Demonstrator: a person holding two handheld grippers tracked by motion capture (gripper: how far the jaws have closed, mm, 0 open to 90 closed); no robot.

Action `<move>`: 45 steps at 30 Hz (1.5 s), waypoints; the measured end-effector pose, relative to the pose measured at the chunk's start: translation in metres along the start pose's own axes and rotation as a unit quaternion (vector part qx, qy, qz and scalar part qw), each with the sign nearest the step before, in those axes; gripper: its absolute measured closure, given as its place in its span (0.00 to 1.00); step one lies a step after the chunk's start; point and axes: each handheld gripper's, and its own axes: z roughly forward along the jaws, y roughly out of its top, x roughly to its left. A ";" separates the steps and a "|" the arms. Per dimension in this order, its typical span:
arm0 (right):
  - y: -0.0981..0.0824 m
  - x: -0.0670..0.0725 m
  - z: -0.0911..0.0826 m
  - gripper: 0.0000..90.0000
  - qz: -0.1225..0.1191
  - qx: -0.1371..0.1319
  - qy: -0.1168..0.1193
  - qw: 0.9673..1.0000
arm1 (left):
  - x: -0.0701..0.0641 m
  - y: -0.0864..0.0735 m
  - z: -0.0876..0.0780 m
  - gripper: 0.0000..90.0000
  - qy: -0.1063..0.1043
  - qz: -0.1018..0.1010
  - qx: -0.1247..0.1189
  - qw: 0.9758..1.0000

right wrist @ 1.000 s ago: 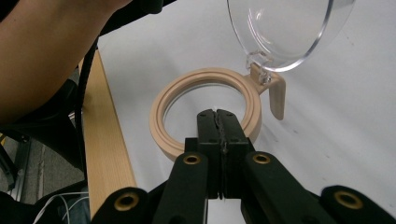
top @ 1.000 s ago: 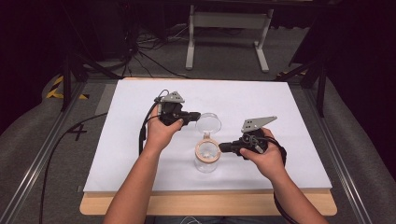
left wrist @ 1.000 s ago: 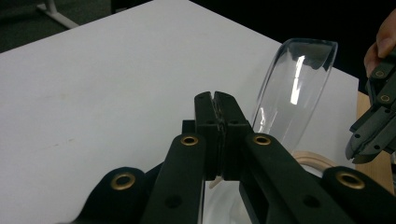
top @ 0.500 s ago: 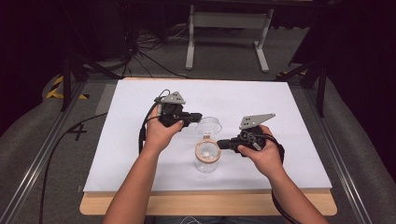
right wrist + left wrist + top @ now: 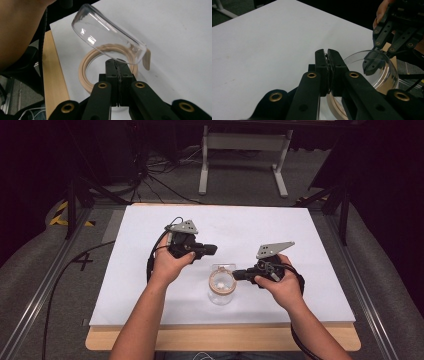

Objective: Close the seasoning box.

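Near edge of the white-covered worktop (image 5: 125, 295): clear glass jar with a tan rubber ring (image 5: 221, 282), its clear hinged lid (image 5: 107, 35) tilted open. Right claw (image 5: 236, 275) clenched, jaws pressed together at the ring. Farther back, left claw (image 5: 212, 249) also clenched, holding nothing, just beside the lid.

I count one clear round plastic jar (image 5: 220, 290) with one tan ring-shaped rim seal (image 5: 87, 75), one clear domed lid (image 5: 107, 35), and my two black two-jaw grippers: left (image 5: 212, 249), right (image 5: 236, 275).
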 end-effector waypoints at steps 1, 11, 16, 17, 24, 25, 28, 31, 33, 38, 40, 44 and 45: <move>-0.001 0.000 0.000 1.00 0.001 0.000 0.001 1.000 | 0.000 0.000 0.000 0.97 -0.001 0.001 -0.004 1.000; -0.004 0.001 -0.002 1.00 0.002 0.008 0.004 1.000 | 0.004 -0.002 -0.013 0.90 0.003 -0.005 0.014 1.000; -0.004 0.004 -0.001 1.00 -0.004 0.021 0.008 1.000 | 0.007 -0.006 -0.018 0.88 -0.006 -0.010 0.019 1.000; -0.004 0.005 -0.001 1.00 -0.006 0.024 0.010 1.000 | 0.007 -0.006 -0.019 0.87 -0.003 -0.008 0.020 1.000; -0.004 0.010 0.001 1.00 -0.016 0.045 0.015 0.999 | 0.007 -0.008 -0.023 0.87 0.006 -0.016 0.033 0.999; -0.004 0.010 0.001 1.00 -0.016 0.045 0.015 0.999 | 0.008 -0.008 -0.023 0.87 0.005 -0.015 0.034 0.999; -0.005 0.011 0.001 1.00 -0.018 0.054 0.019 0.998 | 0.009 -0.009 -0.024 0.86 0.005 -0.015 0.037 0.999; -0.007 0.011 0.002 1.00 -0.014 0.061 0.024 0.998 | 0.009 -0.009 -0.024 0.85 0.004 -0.018 0.038 0.999; -0.009 0.011 0.003 1.00 -0.011 0.066 0.027 0.997 | 0.009 -0.010 -0.023 0.85 0.003 -0.016 0.037 0.999; -0.011 0.011 0.004 1.00 -0.011 0.074 0.030 0.997 | 0.009 -0.010 -0.022 0.85 0.002 -0.018 0.039 0.999; -0.013 0.011 0.004 1.00 -0.011 0.078 0.031 0.996 | 0.009 -0.010 -0.022 0.85 0.000 -0.018 0.040 0.999; -0.015 0.010 0.005 1.00 -0.009 0.082 0.034 0.996 | 0.009 -0.010 -0.022 0.85 -0.002 -0.016 0.041 0.999; -0.015 0.010 0.005 1.00 -0.009 0.082 0.034 0.996 | 0.009 -0.010 -0.022 0.85 -0.002 -0.016 0.041 0.999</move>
